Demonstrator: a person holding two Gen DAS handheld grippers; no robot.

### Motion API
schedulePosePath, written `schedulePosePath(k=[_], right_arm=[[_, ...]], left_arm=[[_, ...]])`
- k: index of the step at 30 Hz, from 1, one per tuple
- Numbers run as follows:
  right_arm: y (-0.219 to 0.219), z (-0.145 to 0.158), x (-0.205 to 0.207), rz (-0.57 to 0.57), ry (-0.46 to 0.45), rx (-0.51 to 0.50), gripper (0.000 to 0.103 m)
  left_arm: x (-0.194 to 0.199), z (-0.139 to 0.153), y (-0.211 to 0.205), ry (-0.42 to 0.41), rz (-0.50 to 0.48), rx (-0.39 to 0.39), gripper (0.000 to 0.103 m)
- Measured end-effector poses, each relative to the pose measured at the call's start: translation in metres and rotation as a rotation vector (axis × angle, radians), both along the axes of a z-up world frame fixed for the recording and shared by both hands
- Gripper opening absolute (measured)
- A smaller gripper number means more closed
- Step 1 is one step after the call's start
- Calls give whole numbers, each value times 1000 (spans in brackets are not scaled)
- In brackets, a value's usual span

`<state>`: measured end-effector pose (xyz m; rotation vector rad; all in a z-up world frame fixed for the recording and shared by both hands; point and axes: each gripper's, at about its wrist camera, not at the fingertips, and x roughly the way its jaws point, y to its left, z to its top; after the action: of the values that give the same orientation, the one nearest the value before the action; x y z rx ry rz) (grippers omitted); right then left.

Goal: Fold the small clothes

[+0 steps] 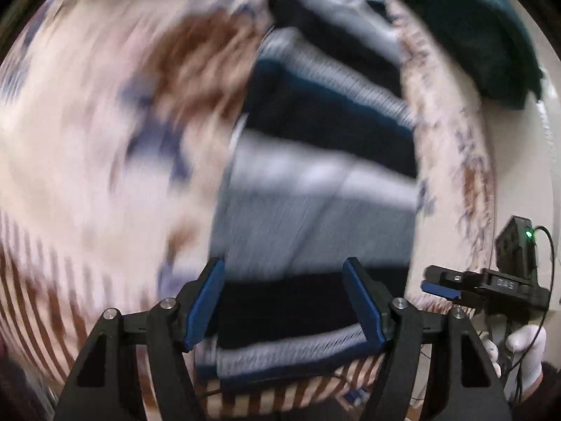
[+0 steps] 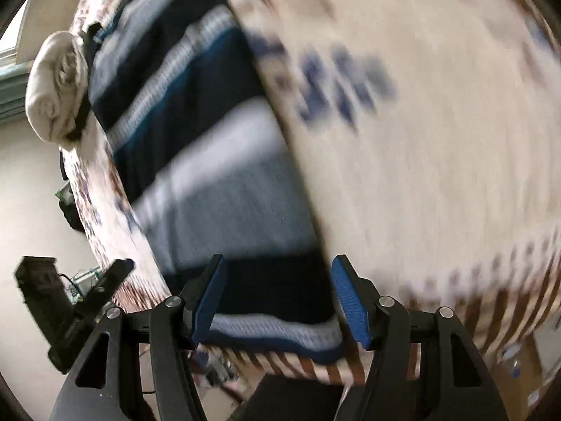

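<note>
Left wrist view: badly smeared by motion blur.
Writing: a small pale mark on the right gripper's (image 1: pixel 440 286) black body, too blurred to read; no other lettering shows.
Patterned cover (image 1: pixel 87 147): cream cloth with brown and blue blotches and a band of brown stripes along its near edge, filling the left of the frame.
Striped garment (image 1: pixel 315 182): bands of navy, teal and grey-white, lying flat on the cover from the top centre down to its near edge.
Left gripper (image 1: pixel 284 301): blue pads stand well apart above the garment's near hem, neither pressing on the cloth.
Dark teal cloth (image 1: pixel 473 28): bunched at the top right, beyond the cover's edge.
Gloved hand (image 1: pixel 522 347): white glove at the far right, holding the right gripper; a green light glows on that tool.
Right wrist view: also blurred.
Room: pale wall at the left, bright window edge in the top left corner.
Rolled beige cloth (image 2: pixel 56 87): at the cover's far corner, beside the striped garment (image 2: pixel 210 161).
Left gripper (image 2: pixel 115 273): black, seen side-on at the lower left, so its jaw gap cannot be told here.
Right gripper (image 2: pixel 277 298): jaws parted wide over the garment's near hem, gripping nothing.
Cover (image 2: pixel 438 158): fills the right.
</note>
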<state>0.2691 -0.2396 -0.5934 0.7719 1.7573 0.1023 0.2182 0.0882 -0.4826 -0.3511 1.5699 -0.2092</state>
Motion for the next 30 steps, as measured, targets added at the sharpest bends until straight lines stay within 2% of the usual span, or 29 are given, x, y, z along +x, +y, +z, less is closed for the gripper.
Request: schedulePosePath(k=[3, 5, 8, 10, 11, 14, 21, 24, 28, 30], right_arm=[[3, -10, -36, -5, 28, 14, 64], [5, -13, -52, 7, 22, 10, 64], [15, -17, -65, 11, 17, 25, 64], [21, -20, -72, 16, 13, 21, 64], [23, -23, -71, 22, 11, 17, 64], [26, -32, -67, 39, 25, -7, 64], [29, -35, -71, 68, 9, -16, 64], [29, -34, -73, 77, 8, -9, 64], [28, -32, -72, 96, 12, -8, 64], [30, -33, -72, 90, 10, 2, 64]], left_arm=[[-36, -17, 14, 67, 86, 13, 68], [-59, -25, 22, 96, 144, -16, 68], [-83, -26, 27, 77, 195, -41, 63], [-89, -25, 21, 47, 182, -57, 32], [-91, -25, 18, 47, 170, -63, 13], [-94, -15, 9, -25, 162, -63, 5], [-101, 21, 29, -149, 208, -43, 4], [-102, 16, 40, -142, 221, -29, 4], [-103, -8, 42, -119, 207, 20, 4], [-102, -23, 44, -93, 205, 20, 4]])
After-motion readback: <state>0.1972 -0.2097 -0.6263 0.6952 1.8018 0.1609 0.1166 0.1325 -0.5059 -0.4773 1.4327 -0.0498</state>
